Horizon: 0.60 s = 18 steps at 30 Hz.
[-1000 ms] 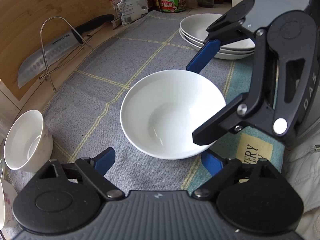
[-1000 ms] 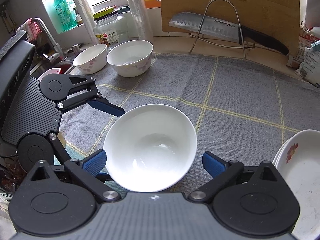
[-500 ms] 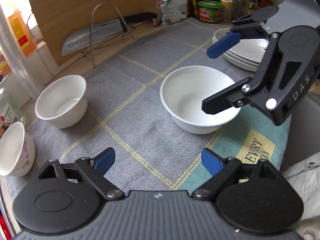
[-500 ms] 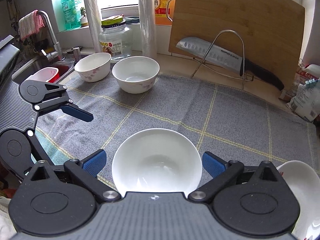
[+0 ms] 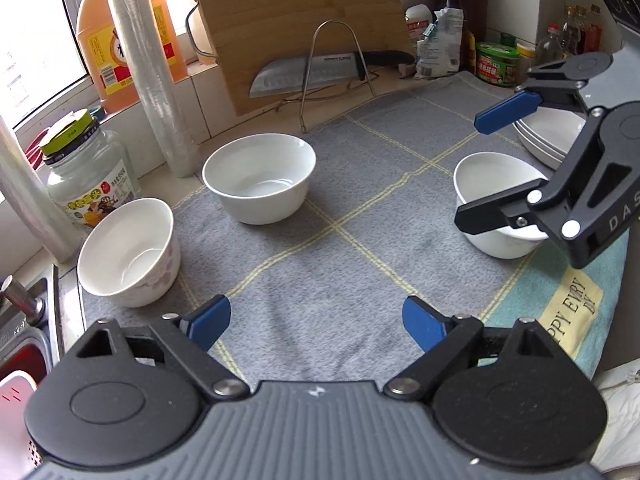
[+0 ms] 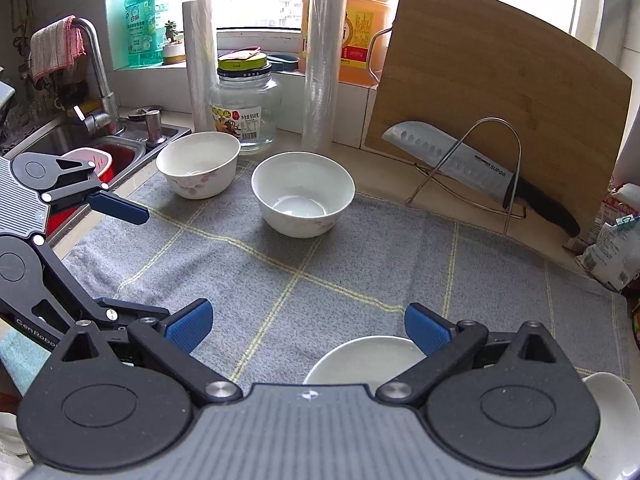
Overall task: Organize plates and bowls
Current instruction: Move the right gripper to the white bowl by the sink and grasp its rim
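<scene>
Grey cloth with thin yellow lines (image 5: 320, 264) is covering the kitchen counter, and the bowls and plates are sitting on it.

Left gripper (image 5: 318, 322), black with blue pads, is hanging over the near edge of the cloth. Its jaws are spread wide and nothing is between them. Right gripper (image 6: 308, 326) is doing the same over its own part of the near edge, jaws wide apart and empty. In the left wrist view the right gripper is showing at the right side, hanging above a plain white round bowl (image 5: 496, 200).

That plain white round bowl is sitting near the right edge of the cloth. In the right wrist view it is peeking out just under the right gripper's right finger. Behind it, near the far right corner, a stack of white plates (image 5: 548, 138) is resting.

A white bowl with small pink flowers (image 6: 303, 194) is sitting near the far edge of the cloth. A second white bowl with pink flowers (image 6: 198, 170) is sitting near the far left corner, close beside the steel sink (image 6: 68, 140). The two flowered bowls are near each other but not touching.

A big steel knife with a black handle (image 6: 480, 174) is leaning on a wire rack in front of a wooden cutting board (image 6: 492, 96), off the cloth.
</scene>
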Tool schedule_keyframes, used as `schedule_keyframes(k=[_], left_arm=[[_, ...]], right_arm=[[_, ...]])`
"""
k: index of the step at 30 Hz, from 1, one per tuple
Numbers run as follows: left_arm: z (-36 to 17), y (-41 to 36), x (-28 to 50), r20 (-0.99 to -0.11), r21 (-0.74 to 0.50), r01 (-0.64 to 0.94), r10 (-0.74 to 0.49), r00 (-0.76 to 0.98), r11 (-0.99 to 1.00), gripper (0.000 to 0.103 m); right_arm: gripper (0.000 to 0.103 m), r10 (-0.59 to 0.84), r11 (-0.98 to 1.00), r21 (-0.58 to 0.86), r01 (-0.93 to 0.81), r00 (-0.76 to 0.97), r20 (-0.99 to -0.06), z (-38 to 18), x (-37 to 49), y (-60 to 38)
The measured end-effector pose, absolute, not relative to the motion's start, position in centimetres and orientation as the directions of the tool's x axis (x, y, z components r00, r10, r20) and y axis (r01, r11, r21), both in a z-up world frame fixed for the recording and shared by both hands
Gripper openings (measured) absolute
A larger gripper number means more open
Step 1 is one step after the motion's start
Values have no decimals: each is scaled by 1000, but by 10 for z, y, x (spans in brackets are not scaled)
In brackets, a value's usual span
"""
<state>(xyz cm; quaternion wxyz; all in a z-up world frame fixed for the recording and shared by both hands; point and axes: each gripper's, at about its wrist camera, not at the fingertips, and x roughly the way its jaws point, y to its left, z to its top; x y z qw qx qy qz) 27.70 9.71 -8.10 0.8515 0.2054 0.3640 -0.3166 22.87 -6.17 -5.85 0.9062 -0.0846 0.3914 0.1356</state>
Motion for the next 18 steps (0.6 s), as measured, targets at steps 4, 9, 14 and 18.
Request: schedule_keyframes(k=[4,9,14,18], left_arm=[[-79,107,291,-743,140,704,-396,540,697,93],[-83,102,308,-726,138,696,-406,556,705,93],[-91,91,329,-724,117,671,-400,562,732,93],[-97,82,347,-727,148,668,-378,574,729,93]], right_arm=[[103,146,948,-86,-305,661,-736,-57,235,-51],[103,160,940,-84,-330,647,-745,-55,253,-52],[103,179,934,-69,-351,624,-760,-59,284,-56],[103,206,926,-47,-374,605,-769,-66,312,-57]])
